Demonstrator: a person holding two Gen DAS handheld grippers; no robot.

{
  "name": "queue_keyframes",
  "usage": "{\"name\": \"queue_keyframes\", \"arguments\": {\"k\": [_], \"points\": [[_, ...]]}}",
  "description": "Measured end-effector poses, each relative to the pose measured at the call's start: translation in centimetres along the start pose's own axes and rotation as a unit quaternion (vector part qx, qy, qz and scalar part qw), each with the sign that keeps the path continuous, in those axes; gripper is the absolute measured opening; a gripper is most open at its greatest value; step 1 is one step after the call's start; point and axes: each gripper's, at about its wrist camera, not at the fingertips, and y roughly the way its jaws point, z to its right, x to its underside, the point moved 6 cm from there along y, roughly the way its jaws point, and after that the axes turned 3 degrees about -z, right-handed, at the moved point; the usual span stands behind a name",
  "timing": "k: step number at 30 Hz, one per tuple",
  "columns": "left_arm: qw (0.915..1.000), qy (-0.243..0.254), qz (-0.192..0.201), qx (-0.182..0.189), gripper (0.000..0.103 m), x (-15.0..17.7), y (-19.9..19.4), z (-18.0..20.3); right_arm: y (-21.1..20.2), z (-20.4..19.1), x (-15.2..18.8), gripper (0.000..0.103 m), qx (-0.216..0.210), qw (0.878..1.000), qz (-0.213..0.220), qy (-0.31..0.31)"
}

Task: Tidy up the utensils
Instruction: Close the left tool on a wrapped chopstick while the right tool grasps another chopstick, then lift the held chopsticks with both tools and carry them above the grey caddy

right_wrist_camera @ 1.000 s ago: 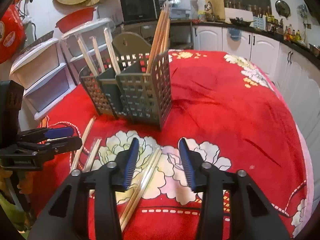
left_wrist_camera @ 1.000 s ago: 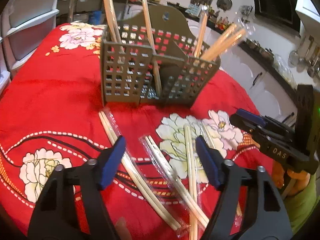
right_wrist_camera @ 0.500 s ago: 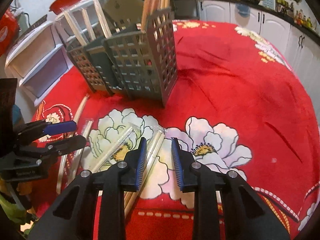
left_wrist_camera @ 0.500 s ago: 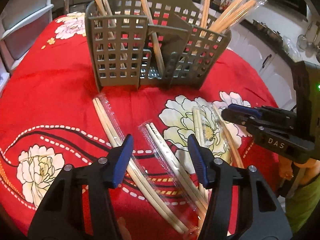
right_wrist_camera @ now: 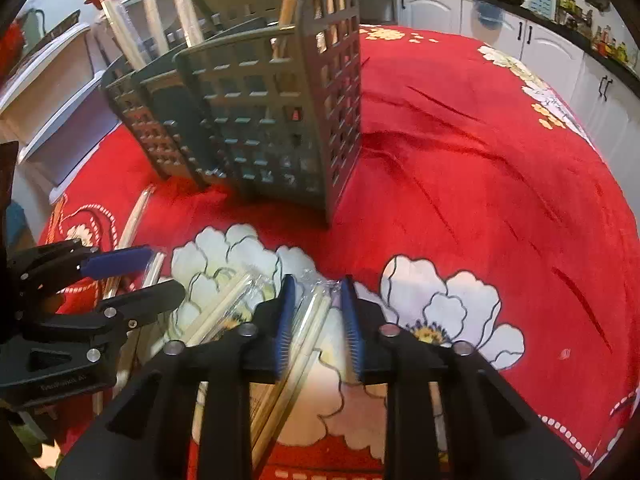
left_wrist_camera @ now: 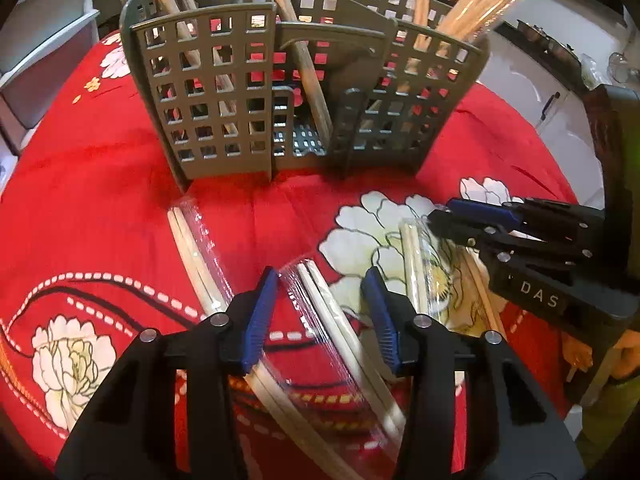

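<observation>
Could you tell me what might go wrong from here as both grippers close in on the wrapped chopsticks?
1. The right gripper straddles a wrapped pair with another pair close beside it; the jaws might catch only the loose plastic, or drag the neighbour.
2. The left gripper straddles a pair lying at an angle, so closing could pinch just the slippery sleeve.
3. Both grippers work close together over the cloth and may bump each other.
</observation>
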Motion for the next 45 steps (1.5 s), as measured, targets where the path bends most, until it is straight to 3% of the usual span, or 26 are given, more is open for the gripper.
{"name": "queue_keyframes", "arguments": {"k": [5,11,25,31,45], "points": [[0.9998,-0.008,0.006,-0.014,0.019,-0.7,0.4,-0.2,-0.3,0.9,-0.5,0.014,-0.019,0.999,0.009,0.025],[0.9994,-0.027,0.017,-0.010,0.006,-1.6,0.2,-1.3,-1.9,1.1,-0.8,0.013,-0.051,0.997,0.037,0.043],[0.9900,-0.041,0.126,0.048,0.004,-4.3,-8.6,-1.2,-10.0,-1.7,-2.3,0.010,-0.087,0.987,0.135,0.015],[0.9827,-0.039,0.174,0.051,0.003,-5.6,-12.5,-1.2,-13.7,-3.4,-3.0,0.009,-0.095,0.979,0.179,-0.004],[0.9709,-0.043,0.230,0.052,0.001,-6.8,-17.4,-2.3,-18.6,-5.9,-5.3,0.006,-0.094,0.964,0.248,-0.032]]}}
